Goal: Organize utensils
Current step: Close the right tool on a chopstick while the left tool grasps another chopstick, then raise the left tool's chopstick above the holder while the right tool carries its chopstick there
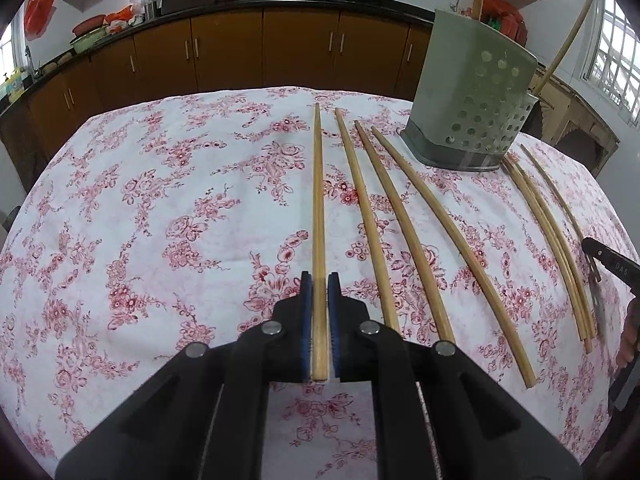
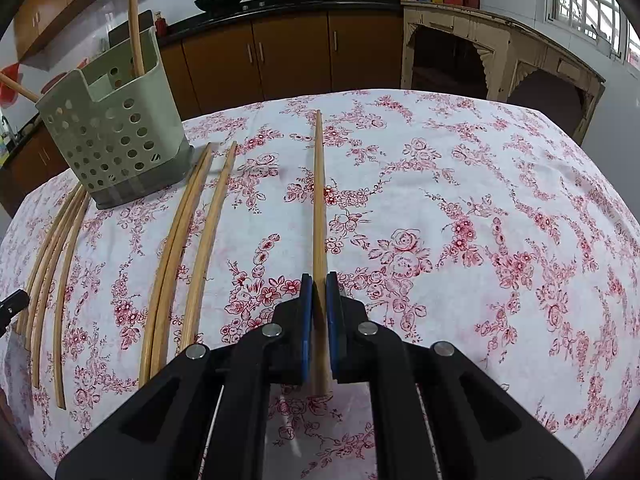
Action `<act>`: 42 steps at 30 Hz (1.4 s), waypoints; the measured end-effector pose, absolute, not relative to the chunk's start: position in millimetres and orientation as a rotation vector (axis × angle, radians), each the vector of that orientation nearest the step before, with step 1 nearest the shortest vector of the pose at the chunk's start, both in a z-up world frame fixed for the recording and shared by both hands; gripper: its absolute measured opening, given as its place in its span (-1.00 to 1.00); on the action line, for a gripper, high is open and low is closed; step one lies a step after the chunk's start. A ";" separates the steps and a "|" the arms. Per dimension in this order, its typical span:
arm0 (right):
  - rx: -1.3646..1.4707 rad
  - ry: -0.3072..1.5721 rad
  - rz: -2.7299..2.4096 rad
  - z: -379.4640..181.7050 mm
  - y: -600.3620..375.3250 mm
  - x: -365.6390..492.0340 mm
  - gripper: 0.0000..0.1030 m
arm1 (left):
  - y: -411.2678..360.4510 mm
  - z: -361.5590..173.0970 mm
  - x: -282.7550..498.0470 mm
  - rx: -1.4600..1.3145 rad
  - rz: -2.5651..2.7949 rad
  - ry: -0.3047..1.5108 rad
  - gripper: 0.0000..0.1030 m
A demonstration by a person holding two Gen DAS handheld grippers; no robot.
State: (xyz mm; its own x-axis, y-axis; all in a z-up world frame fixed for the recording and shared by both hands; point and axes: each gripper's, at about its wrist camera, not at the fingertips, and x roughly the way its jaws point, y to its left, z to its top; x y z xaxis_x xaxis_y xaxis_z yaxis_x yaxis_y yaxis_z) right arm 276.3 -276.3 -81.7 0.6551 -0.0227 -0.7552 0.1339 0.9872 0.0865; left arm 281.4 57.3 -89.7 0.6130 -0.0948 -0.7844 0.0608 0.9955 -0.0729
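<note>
While spare sticks lie by the holder (image 1: 472,108), L gripper (image 1: 319,284) & R gripper (image 2: 319,284) each pinch one chopstick (image 1: 318,200) on the floral cloth (image 1: 160,220).

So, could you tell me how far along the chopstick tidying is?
Two chopsticks already stand in the green holder. Each gripper, left gripper and right gripper, is shut on one chopstick. Six loose chopsticks remain on the floral tablecloth.
</note>
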 end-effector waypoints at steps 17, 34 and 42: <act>0.142 0.853 -0.082 -81.8 -275.9 272.8 -0.85 | 49.2 -90.4 274.4 0.047 -0.074 0.907 -0.82; 0.083 0.665 -0.086 -28.7 -282.2 229.3 -0.85 | 55.8 -52.9 236.7 0.099 -0.089 0.829 -0.85; 0.075 0.531 -0.085 14.3 -286.7 216.5 -0.85 | 57.8 5.3 221.6 0.093 -0.120 0.669 -0.85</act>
